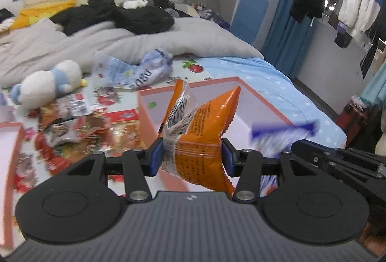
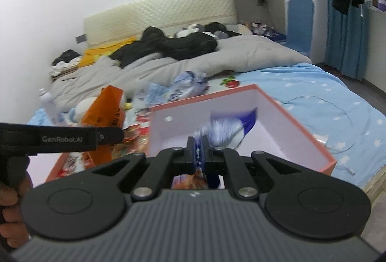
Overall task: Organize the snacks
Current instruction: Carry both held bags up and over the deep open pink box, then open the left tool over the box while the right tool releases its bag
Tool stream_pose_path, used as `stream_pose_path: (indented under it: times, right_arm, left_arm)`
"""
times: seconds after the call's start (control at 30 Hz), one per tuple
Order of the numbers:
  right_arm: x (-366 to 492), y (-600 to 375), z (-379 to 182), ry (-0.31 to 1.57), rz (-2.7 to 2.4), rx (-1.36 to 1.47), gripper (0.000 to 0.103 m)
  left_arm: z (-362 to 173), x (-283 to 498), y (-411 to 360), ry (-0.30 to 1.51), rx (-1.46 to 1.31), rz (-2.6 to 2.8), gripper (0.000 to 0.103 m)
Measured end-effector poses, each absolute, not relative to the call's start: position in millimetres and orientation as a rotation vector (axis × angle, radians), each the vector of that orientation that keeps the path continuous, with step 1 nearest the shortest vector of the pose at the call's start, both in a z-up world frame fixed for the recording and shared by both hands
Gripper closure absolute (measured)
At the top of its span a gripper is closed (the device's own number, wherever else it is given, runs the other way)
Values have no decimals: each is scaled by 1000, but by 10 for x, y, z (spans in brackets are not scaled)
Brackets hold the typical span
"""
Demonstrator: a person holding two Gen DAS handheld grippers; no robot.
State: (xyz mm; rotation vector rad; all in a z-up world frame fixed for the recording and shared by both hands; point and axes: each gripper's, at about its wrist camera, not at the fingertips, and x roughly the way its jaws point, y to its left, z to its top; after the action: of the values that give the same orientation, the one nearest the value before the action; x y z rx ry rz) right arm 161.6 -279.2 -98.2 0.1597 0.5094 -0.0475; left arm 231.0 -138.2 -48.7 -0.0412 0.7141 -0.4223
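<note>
Black gripper housings fill the bottom of both wrist views — two grippers, one per hand. Left gripper (image 1: 191, 157): blue pads pressed on either side of one orange snack packet (image 1: 200, 131), which is held upright and crumpled at its waist, hanging above the near wall of the pink-rimmed box (image 1: 265, 102). Right gripper (image 2: 199, 152): jaws nearly together, pinching the edge of one blue-and-white snack packet (image 2: 229, 131); the packet is motion-blurred and sits over the white interior of the same box (image 2: 301, 127). From the left wrist view that blue-and-white packet (image 1: 284, 131) shows as a blur just right of the orange one.

One open box is fully in view, resting on the bed (image 1: 277, 78); a second pink rim (image 1: 12, 128) shows at the far left edge. Loose snack packets (image 1: 72, 127) lie in a heap on the bed left of the box — count uncertain through blur, at least three. One crumpled pale blue bag (image 1: 147, 69) lies behind the box. One white-and-blue plush toy (image 1: 48, 83) lies beside the heap. One grey duvet (image 1: 120, 42) carries black clothing. A person's hand (image 2: 9, 201) shows at the lower left of the right wrist view.
</note>
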Motion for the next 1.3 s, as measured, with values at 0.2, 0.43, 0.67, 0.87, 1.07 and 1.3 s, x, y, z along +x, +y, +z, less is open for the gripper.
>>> stream_pose_path:
  times: [0.2,0.43,0.67,0.87,1.07,1.3]
  right_arm:
    - [2122,-3109,-1323,619,-79,197,96]
    - [2421,-3246,-1633,743,-56,220,96]
    - [2396,-3309,-1674,761,-44,261,94]
    - [2273,-3238,-1536,720,-27,252,94]
    - [2075,-3126,-1293,664,-7,253,94]
    - [1680,-2933,-1070,597,38,276,93]
  left_arm:
    - [-812,2921,-1707,854,-88,-465,47]
    - [-1219,3344,-1983,1005,-92,-463,47]
    - [-1287,3380,-2042,1019,-48,-466,21]
    - [-1152,3205,-1806,970,-83,-469,19]
    - [-787,2870,-1526,857,-86,-457,19]
    - [-456,2340,-1271,733,-47,-436,19]
